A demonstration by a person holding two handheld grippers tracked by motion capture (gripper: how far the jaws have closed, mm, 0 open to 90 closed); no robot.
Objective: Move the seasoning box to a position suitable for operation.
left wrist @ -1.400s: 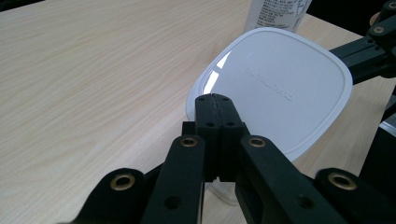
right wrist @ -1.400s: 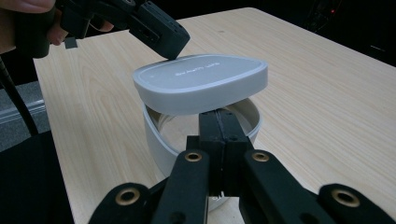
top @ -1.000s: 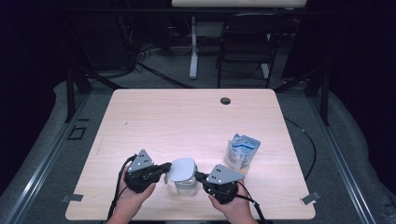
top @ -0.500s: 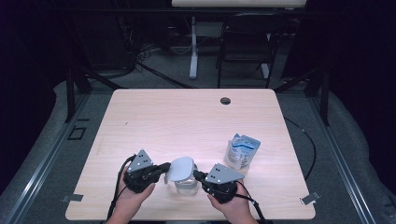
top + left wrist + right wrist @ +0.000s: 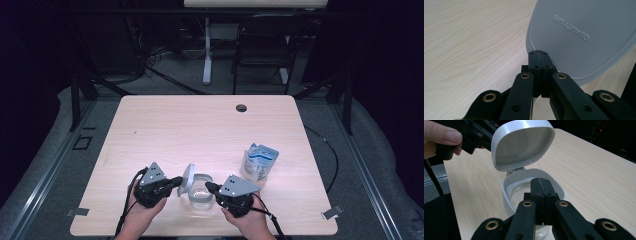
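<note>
right now the left hand-held gripper (image 5: 176,182) has its jaws pressed together at the edge of the grey lid (image 5: 188,179) of a small white container (image 5: 201,194); in the left gripper view the closed tips (image 5: 539,53) meet the lid's lower rim (image 5: 584,37), whose back carries raised lettering (it reads "quality life"). whether a sliver of the lid sits between the pads is not clear from these views. the lid stands raised, hinged at the container's back edge, its hollow inner face (image 5: 522,143) turned toward the right side.

the right hand-held gripper (image 5: 209,187) also has its jaws pressed together, with nothing visible between them; in the right gripper view its tips (image 5: 541,181) sit at the near rim of the open container (image 5: 507,192), over the clear inside. whether they touch the rim cannot be told. the left gripper and the fingers (image 5: 441,137) that hold it appear at the upper left of that view, behind the lid.

the container rests on the pale wooden tabletop (image 5: 200,130) near its front edge, between the two grippers, each held in one of the person's hands. to the right and a little farther back stands a blue and white pouch (image 5: 259,163), apart from the container. a small dark round hole (image 5: 241,107) sits near the far edge of the tabletop.
</note>
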